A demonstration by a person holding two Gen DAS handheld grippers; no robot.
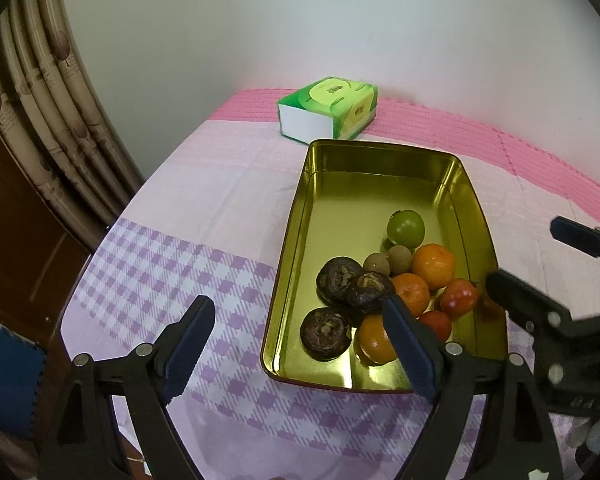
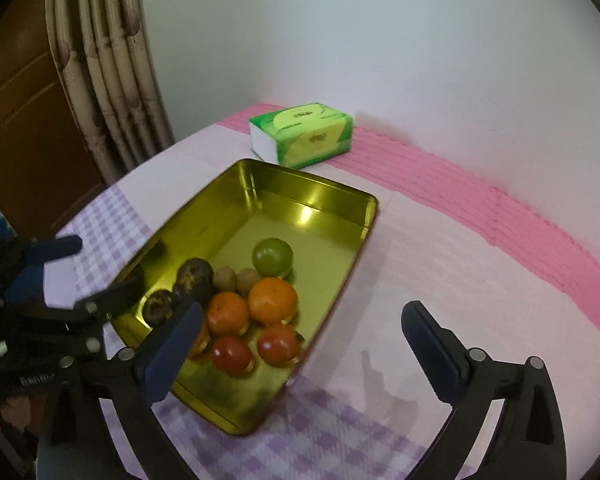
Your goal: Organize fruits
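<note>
Fruits (image 1: 384,292) sit clustered in the gold tin (image 1: 380,160); left gripper (image 1: 300,320) and right gripper (image 2: 304,332) both hover spread wide, holding nothing.

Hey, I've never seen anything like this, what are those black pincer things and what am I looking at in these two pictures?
Those pincers are hand-held grippers: a person holds one in each hand, and each carries a wide-angle camera looking along its two blue-padded fingers. One picture comes from the left gripper, the other from the right gripper; each also catches the other at its edge. Both are open and hold nothing. On a table with a pink and purple checked tablecloth lies a gold metal tin. Gathered at its near end are fruits: oranges, small red fruits, a green fruit, two small brown round fruits and three dark, rough ones. Behind the tin sits a green tissue pack.
</note>
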